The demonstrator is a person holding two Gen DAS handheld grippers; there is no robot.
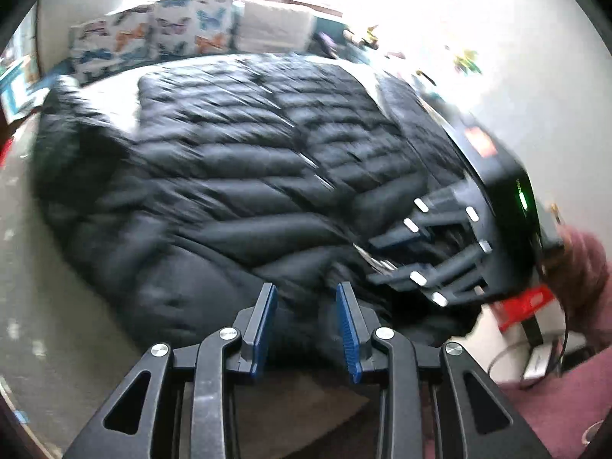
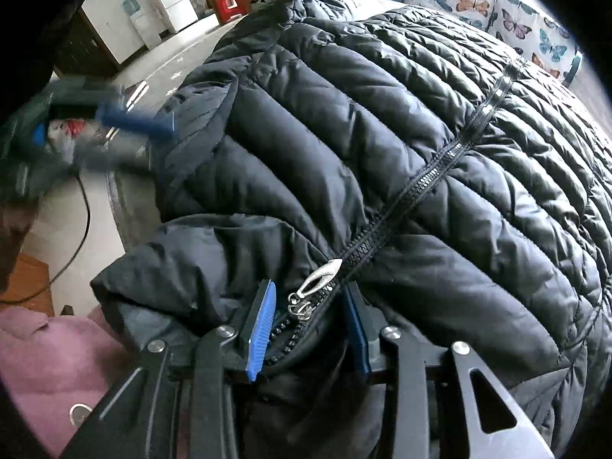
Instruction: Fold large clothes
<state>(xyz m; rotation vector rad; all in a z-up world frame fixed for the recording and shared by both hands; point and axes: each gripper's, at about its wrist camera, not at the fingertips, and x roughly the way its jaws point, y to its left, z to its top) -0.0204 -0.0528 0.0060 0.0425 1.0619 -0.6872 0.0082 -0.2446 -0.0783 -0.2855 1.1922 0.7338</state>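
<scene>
The jacket point(image 2: 382, 153) lies spread flat and zipped on the tabletop point(image 1: 23, 267), no fold visible yet, so nearly all folding remains: the right gripper point(image 2: 310, 321) has its jaws around the collar at the zipper pull point(image 2: 317, 279), the left gripper point(image 1: 306, 329) is narrowly open, empty.

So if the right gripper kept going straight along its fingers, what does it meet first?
The right gripper would most likely press straight into the black puffer jacket at its collar, right by the silver zipper pull. The collar fabric already sits between its jaws.
</scene>
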